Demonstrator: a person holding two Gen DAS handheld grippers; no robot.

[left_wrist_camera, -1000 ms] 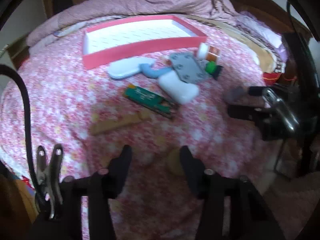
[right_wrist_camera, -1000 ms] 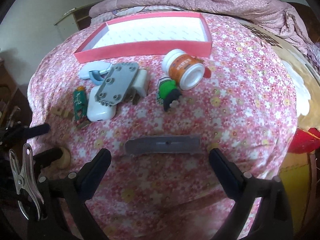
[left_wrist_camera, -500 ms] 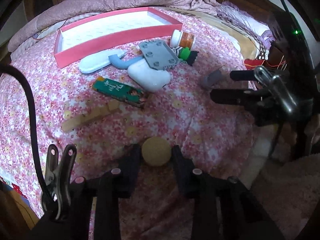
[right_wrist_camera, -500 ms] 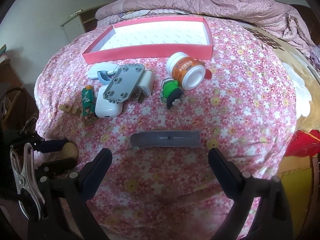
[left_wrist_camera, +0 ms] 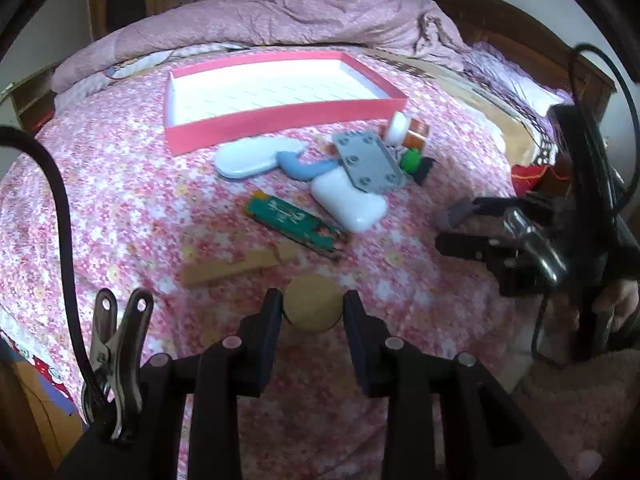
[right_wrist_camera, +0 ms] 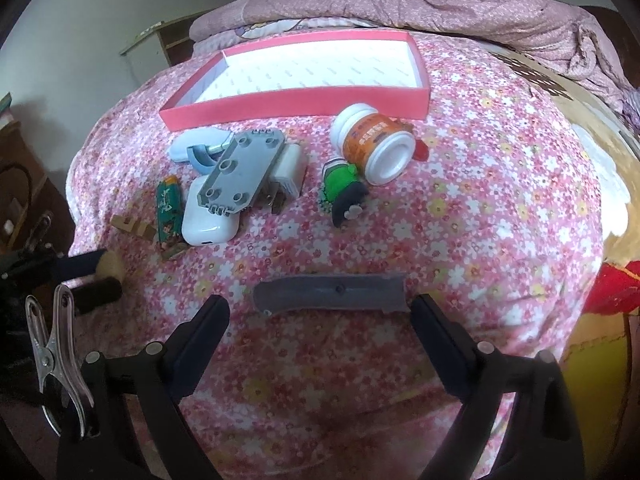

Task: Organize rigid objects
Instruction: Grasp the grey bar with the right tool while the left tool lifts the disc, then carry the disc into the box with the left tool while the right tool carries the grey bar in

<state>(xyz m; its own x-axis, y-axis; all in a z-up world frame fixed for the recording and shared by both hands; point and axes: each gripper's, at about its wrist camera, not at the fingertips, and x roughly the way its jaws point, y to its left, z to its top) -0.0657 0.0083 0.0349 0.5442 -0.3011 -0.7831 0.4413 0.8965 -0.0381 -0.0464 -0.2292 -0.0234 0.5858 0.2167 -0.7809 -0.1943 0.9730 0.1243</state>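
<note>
Left gripper [left_wrist_camera: 313, 309]: lower centre of the left wrist view; black fingers drawn in narrow, one on each side of the ball, both touching it.
Ball [left_wrist_camera: 313, 309]: tan, round, matte; between the left fingers, over the floral bedspread. In the right wrist view it shows at the far left edge, between the same fingers.
Right gripper [right_wrist_camera: 320, 322]: bottom of the right wrist view; fingers spread wide, holding nothing, tips flanking the ends of the grey strip.
Grey strip [right_wrist_camera: 330, 294]: long, flat, with a small hole at mid-length; lies crosswise just beyond the right fingertips.
Tray [left_wrist_camera: 280, 125]: pink walls, white floor; upper centre of both views.
Bedspread [left_wrist_camera: 120, 208]: pink with white flowers; carries every item.
Wooden piece [left_wrist_camera: 236, 266]: pale, notched bar; just beyond the ball, lower centre.
Green packet [left_wrist_camera: 294, 226]: slim, printed; beyond the wooden piece, its near end beside it.
White case [left_wrist_camera: 348, 202]: rounded; centre right, partly under the grey plate.
Grey plate [left_wrist_camera: 370, 164]: studded, tilted across the case.
Pill bottle [right_wrist_camera: 374, 144]: orange label, white cap, on its side, near the tray's front wall.
Green figure [right_wrist_camera: 344, 190]: small, with a black base; touching the bottle.
</note>
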